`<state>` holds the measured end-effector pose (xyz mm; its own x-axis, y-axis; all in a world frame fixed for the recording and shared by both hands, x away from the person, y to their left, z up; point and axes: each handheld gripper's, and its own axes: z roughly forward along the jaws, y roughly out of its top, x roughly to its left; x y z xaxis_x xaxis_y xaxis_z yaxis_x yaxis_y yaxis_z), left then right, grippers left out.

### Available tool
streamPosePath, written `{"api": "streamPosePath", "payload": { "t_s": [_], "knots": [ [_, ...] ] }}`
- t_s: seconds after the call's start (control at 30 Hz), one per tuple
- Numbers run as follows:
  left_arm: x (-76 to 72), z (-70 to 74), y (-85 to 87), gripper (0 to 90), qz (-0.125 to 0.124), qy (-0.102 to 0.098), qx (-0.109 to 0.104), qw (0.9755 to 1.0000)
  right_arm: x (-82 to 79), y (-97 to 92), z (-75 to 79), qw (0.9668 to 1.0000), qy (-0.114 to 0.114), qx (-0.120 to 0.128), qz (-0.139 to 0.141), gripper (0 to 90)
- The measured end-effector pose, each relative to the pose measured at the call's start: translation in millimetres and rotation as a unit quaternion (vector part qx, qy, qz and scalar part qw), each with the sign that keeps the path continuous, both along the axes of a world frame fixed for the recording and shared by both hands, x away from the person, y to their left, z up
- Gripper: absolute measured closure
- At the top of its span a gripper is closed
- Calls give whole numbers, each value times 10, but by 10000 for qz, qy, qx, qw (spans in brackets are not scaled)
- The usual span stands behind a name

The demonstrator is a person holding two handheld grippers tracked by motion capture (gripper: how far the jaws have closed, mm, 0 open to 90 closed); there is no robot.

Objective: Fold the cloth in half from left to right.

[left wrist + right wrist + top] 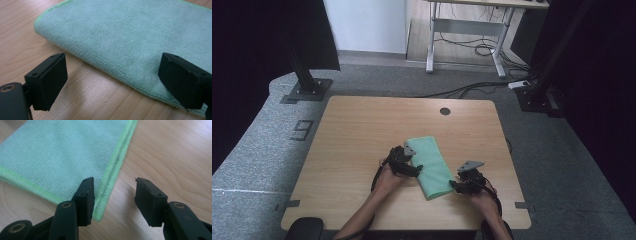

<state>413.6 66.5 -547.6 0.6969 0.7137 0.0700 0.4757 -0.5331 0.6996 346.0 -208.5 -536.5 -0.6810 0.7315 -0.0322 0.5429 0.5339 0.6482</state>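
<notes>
A folded green cloth (430,166) is seen lying flat on the counter (357,145), flanked by two grippers. The right gripper (113,195) is held half open, its fingers (86,195) straddling the stitched corner. The left gripper (112,82) is spread wide at the folded edge, nothing held. The cloth is judged soft, light and limp, best pinched at its hemmed corners.

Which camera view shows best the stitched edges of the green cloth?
The right gripper view: the stacked bright-green hems of the cloth run close and sharp. The left gripper view shows its rounded folded side, the high view its whole small outline on the table.
</notes>
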Motion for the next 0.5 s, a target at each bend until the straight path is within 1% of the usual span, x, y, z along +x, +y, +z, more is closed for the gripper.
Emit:
{"api": "streamPosePath", "payload": {
  "t_s": [0.07,0.13,0.27,0.4,0.5],
  "knots": [
    [9,-1,37,79,50,13,3,10000,-9,32,-6,10000,20,52,57,469],
    [24,-6,81,74,108,49,-37,9999,-10,66,-13,9999,36,88,107,454],
    [66,-8,165,27,256,122,-8,9996,-18,146,-27,9997,44,178,185,436],
    [97,-10,234,1,342,89,39,9994,-20,227,-39,9994,76,254,239,410],
    [127,-10,294,0,355,153,18,9993,-11,279,-47,9993,81,274,226,374]
  ]
}}
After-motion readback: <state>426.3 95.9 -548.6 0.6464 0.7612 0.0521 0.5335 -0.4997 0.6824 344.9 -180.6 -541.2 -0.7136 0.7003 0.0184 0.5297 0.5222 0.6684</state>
